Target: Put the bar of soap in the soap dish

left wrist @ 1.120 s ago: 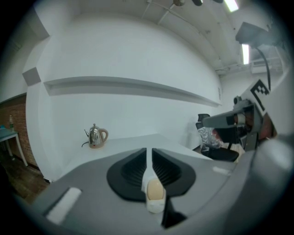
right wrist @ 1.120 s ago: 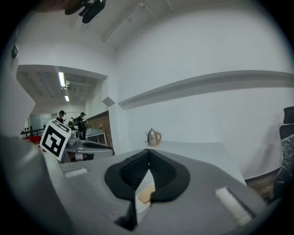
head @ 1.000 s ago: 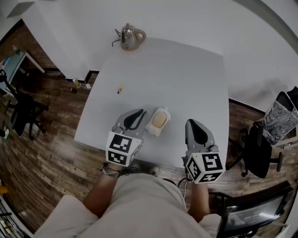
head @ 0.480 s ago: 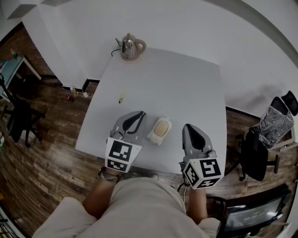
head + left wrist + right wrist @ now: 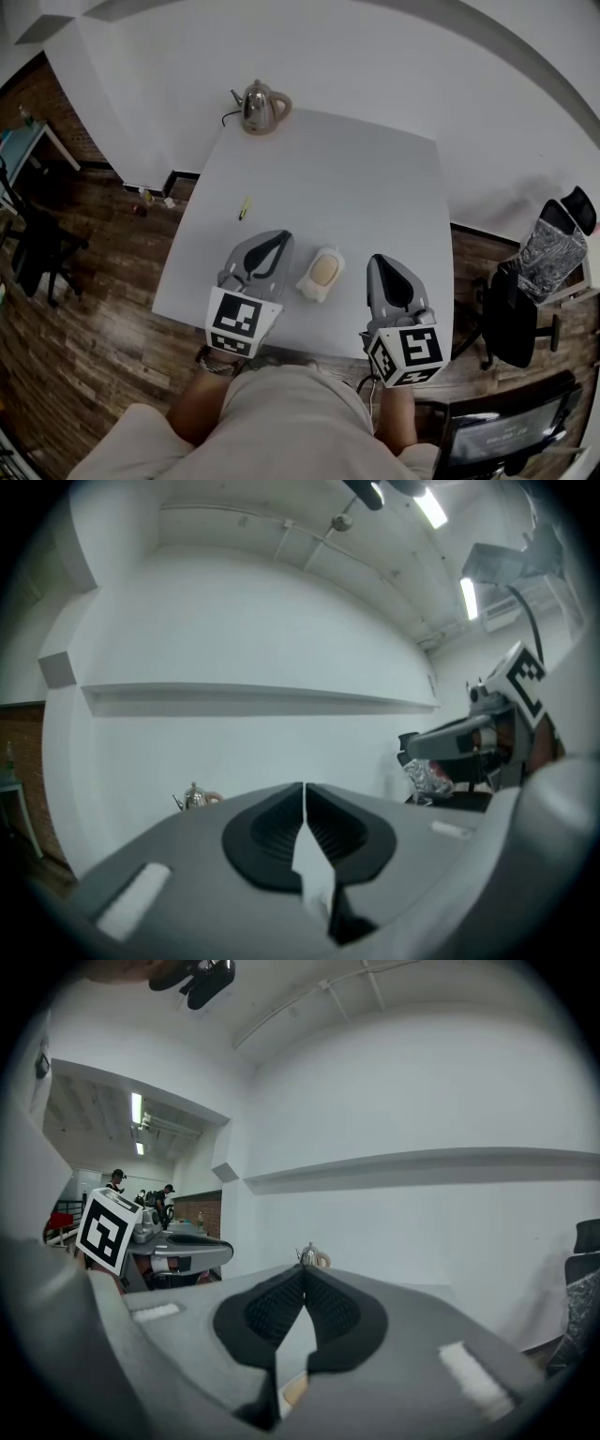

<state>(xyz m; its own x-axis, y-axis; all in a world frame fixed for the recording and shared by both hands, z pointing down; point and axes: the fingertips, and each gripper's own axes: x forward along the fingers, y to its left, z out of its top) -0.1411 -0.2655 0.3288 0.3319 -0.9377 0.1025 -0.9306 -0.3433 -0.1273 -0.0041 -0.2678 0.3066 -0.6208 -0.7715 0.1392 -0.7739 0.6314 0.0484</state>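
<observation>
- Soap dish (image 5: 308, 287), white, is sitting on the white table (image 5: 356, 187) in the lower centre of the head view, close to the table's near edge.
- Bar of soap (image 5: 323, 270), tan, is lying inside the dish, filling most of it; nothing else is showing in there.
- Dish is sitting between the two grippers, touching neither.
- Left gripper (image 5: 279, 238) is hanging just left of the dish, pointing toward the upper part of the frame; its own view is showing the jaws pressed together at the tips, gripping nothing.
- Right gripper (image 5: 381, 261) is hanging just right of the dish, well clear of it; its view is showing the jaws meeting at the tips too, also gripping nothing.
- A tan patch is peeking through the gap low behind the right jaws in the right gripper view; can't tell what it is.
- Kettle (image 5: 261, 106), metal, is standing at the table's far edge, upper centre-left of the head view, well apart from the dish.
- Small yellow stick-like thing (image 5: 244, 207) is lying toward the table's left side, above the left gripper.
</observation>
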